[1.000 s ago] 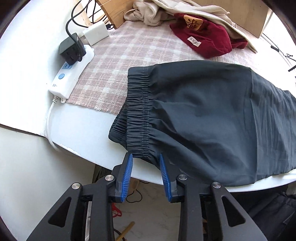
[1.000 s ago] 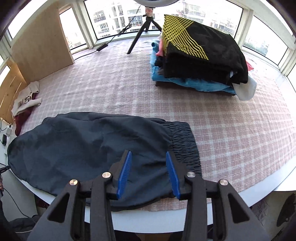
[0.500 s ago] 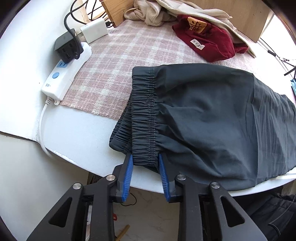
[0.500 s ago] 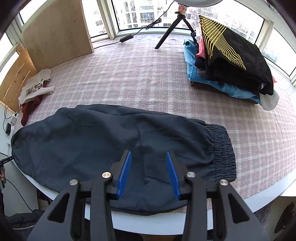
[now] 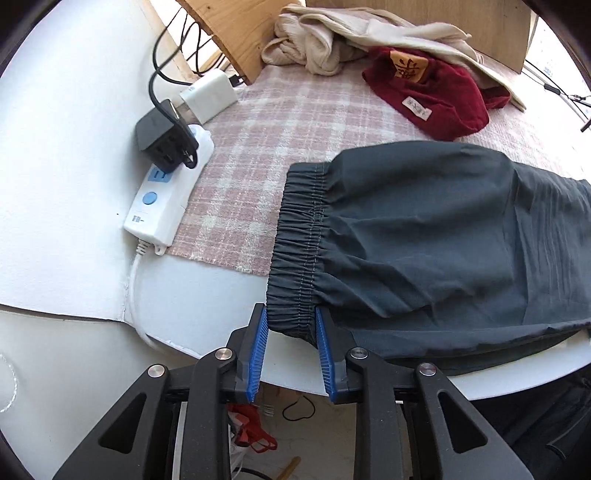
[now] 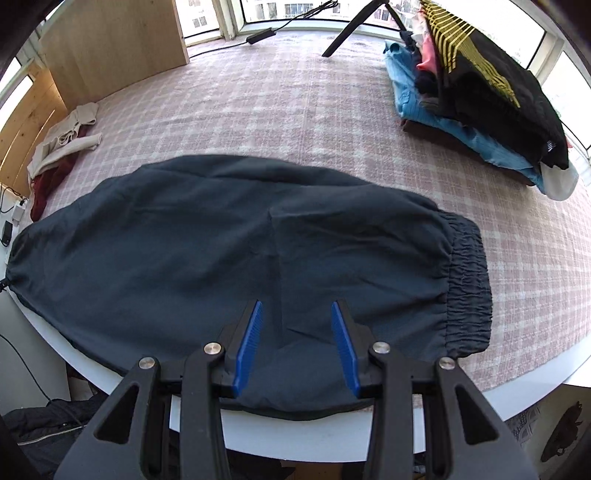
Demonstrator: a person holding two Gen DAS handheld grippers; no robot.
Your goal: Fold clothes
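A dark grey garment [image 5: 424, 236] lies flat across the pink plaid cloth, its near side hanging over the white table's front edge. The gathered elastic band [image 5: 299, 243] forms its left end. My left gripper [image 5: 290, 310] points steeply down at the band's near corner, and its blue pads [image 5: 258, 343] press that corner from both sides. In the right wrist view the same garment [image 6: 184, 251] fills the middle, with another elastic band [image 6: 469, 284] at its right end. My right gripper [image 6: 298, 306] hovers open over the garment's near middle, beside a fold line, with nothing pinched.
A white power strip [image 5: 166, 195] with a black adapter [image 5: 162, 140] and a white charger [image 5: 208, 98] sit left of the cloth. Beige [image 5: 317, 44] and dark red [image 5: 428, 92] clothes lie by a wooden board. A folded stack [image 6: 480, 96] and a tripod leg [image 6: 351, 33] stand far right.
The left jaws have narrowed around the elastic band's near corner, and that gripper has shifted along the table edge. The right gripper has slid left over the garment and come lower.
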